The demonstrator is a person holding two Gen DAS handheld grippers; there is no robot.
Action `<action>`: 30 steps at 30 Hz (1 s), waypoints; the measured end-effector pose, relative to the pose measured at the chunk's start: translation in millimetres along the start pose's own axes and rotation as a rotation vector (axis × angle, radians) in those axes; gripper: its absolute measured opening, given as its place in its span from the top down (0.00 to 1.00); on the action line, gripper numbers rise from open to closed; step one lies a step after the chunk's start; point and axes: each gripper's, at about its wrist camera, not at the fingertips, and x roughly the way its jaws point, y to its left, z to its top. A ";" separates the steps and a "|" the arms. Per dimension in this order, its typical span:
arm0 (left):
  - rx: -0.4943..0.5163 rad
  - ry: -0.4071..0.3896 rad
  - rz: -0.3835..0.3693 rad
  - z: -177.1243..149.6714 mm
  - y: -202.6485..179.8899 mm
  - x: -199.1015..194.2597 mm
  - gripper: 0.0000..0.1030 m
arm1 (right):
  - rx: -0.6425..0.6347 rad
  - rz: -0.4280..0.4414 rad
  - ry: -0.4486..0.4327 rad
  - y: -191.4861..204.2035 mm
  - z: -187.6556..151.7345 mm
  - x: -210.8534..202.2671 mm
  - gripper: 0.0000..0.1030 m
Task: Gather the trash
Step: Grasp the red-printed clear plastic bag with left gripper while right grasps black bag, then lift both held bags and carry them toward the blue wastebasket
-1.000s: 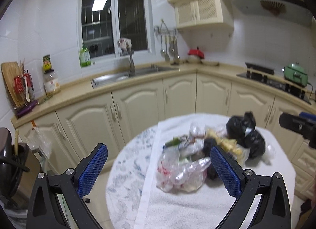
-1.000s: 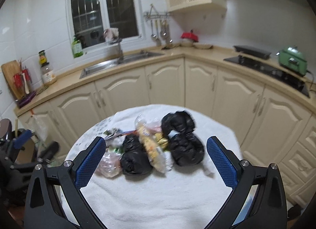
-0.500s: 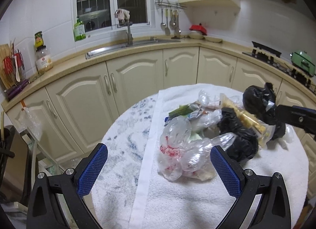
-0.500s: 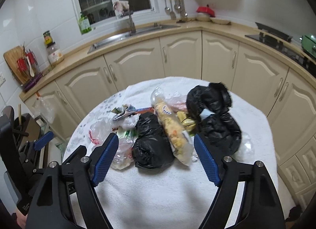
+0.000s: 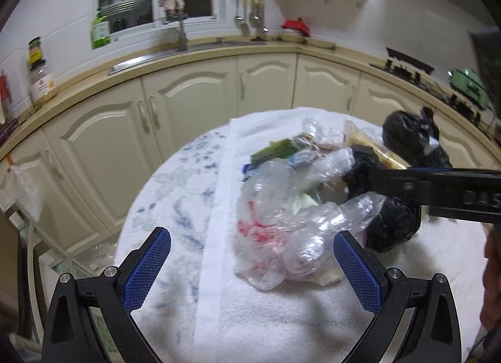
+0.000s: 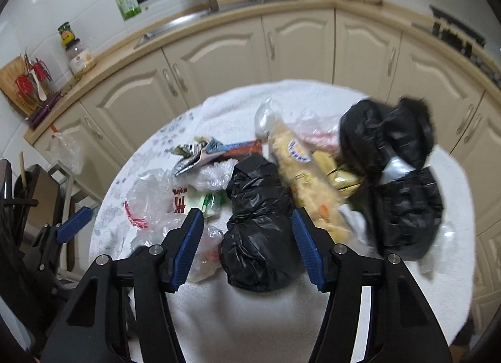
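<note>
Small black bag [image 6: 260,231]: crumpled, lying mid-surface. Clear bags [image 6: 150,203] touching its left; yellow snack packet [image 6: 303,178] touching right; large black bag [image 6: 397,181] beyond packet.

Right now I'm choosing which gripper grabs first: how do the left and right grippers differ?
The left gripper is spread wide, while the right gripper is narrower. The left gripper faces the clear plastic bag from short of it; the right gripper's fingers straddle the small black bag. Both are open with blue pads, above the white towel.
</note>
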 end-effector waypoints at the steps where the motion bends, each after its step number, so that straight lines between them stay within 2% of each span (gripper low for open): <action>1: 0.006 0.005 -0.007 -16.4 2.5 -2.7 0.01 | 0.000 -0.005 0.016 -0.4 0.6 5.7 0.44; 4: 0.035 0.027 -0.029 -26.1 3.1 11.6 0.01 | 0.018 -0.037 0.065 -9.1 2.4 24.7 0.45; 10: 0.082 0.093 -0.021 2.0 -7.7 73.9 0.01 | 0.024 -0.004 0.105 -16.3 3.3 47.3 0.39; 13: 0.101 0.125 -0.026 15.0 -8.8 106.8 0.02 | 0.040 0.015 0.098 -18.4 0.4 50.9 0.40; 14: 0.101 0.133 -0.040 18.7 -9.3 116.2 0.06 | 0.042 0.021 0.094 -18.4 -1.4 50.4 0.42; 15: 0.095 0.145 -0.072 22.6 -5.5 126.1 0.19 | 0.045 0.031 0.090 -19.1 -2.6 48.1 0.42; 17: 0.078 0.142 -0.094 26.9 -4.8 136.6 0.30 | 0.068 0.066 0.077 -24.1 -5.5 42.4 0.44; 18: 0.078 0.136 -0.093 26.6 -6.7 140.6 0.39 | 0.082 0.087 0.071 -28.1 -7.4 40.1 0.44; 20: 0.068 0.136 -0.102 31.1 0.2 154.3 0.44 | 0.112 0.130 0.066 -32.6 -11.8 35.5 0.44; 22: 0.054 0.136 -0.109 33.1 10.8 165.9 0.53 | 0.149 0.173 0.056 -38.0 -18.8 27.9 0.44; 24: 0.048 0.140 -0.110 34.9 21.0 174.3 0.58 | 0.164 0.200 0.049 -40.9 -23.1 21.5 0.44; 30: 0.007 0.139 -0.119 31.4 49.2 198.8 0.61 | 0.186 0.269 0.013 -44.8 -35.7 -7.4 0.44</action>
